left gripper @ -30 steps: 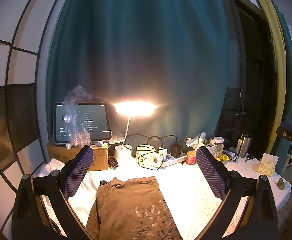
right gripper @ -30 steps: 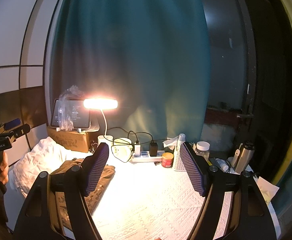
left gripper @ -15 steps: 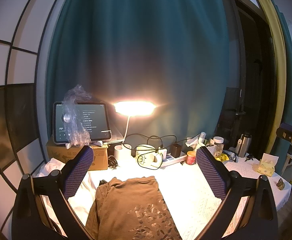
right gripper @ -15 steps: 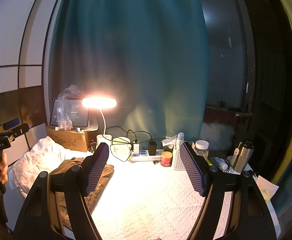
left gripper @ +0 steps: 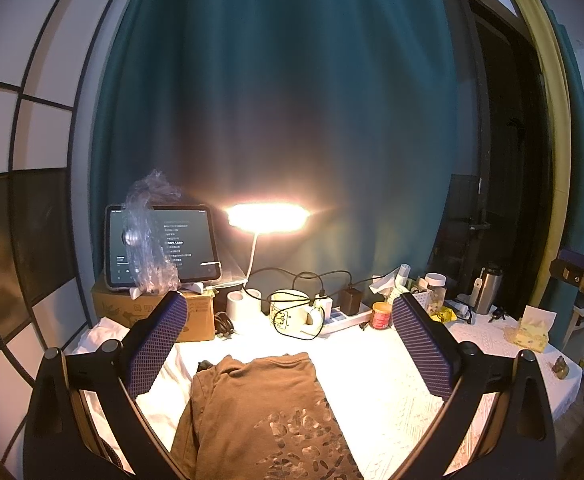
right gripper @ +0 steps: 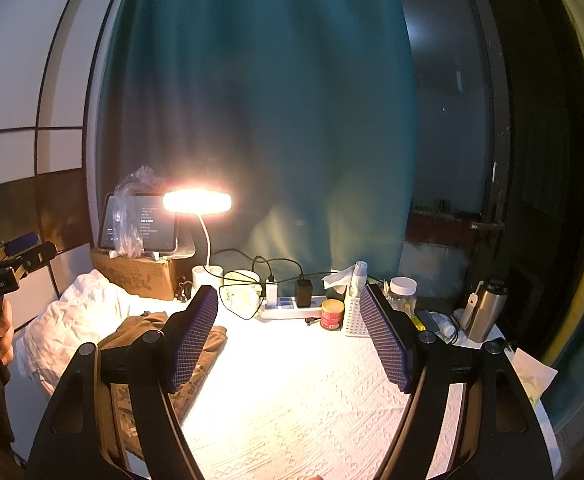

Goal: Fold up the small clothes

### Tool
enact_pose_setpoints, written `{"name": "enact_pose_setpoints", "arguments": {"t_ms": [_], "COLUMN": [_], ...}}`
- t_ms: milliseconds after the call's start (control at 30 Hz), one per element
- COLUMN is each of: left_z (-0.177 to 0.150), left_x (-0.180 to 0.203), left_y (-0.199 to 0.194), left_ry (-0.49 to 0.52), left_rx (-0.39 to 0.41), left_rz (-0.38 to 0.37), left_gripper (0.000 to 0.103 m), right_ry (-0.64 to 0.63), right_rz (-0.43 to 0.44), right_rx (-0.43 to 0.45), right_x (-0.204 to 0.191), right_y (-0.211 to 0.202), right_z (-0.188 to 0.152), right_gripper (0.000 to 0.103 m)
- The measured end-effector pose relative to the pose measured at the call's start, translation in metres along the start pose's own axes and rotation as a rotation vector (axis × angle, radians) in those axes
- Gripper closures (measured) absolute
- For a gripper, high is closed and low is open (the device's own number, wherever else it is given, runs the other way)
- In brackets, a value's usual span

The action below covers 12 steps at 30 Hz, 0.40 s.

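Here both claws, left (left gripper: 288, 344) and right (right gripper: 288, 338), gape empty above the seemingly folded brown shirt (left gripper: 260, 412).

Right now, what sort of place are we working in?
Probably a room in someone's home, not a lab. A cloth-covered table stands against a teal curtain, cluttered with a lit desk lamp, a tablet propped on a cardboard box, a mug and a power strip.
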<state>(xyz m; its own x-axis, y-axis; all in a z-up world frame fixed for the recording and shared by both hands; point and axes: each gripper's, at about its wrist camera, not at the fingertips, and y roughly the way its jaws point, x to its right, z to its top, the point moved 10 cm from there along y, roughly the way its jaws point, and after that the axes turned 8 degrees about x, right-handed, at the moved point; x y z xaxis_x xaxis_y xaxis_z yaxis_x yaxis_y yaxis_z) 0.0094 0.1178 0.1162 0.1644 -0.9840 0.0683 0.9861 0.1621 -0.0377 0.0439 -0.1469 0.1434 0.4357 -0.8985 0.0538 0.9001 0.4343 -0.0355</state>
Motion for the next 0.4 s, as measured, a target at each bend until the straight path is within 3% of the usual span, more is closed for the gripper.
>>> {"name": "enact_pose_setpoints", "arguments": {"t_ms": [400], "left_z": [0.0005], "left_x": [0.0023], "left_y": [0.0017], "left_ry": [0.008], "left_rx": [0.003], "left_rz": [-0.002], "left_gripper": [0.002], "right_ry": [0.013], "right_rz": [-0.010], "right_rx": [-0.013], "right_x": [0.0068], "right_y": [0.0033], "right_z": [-0.0071], "right_gripper": [0.026]}}
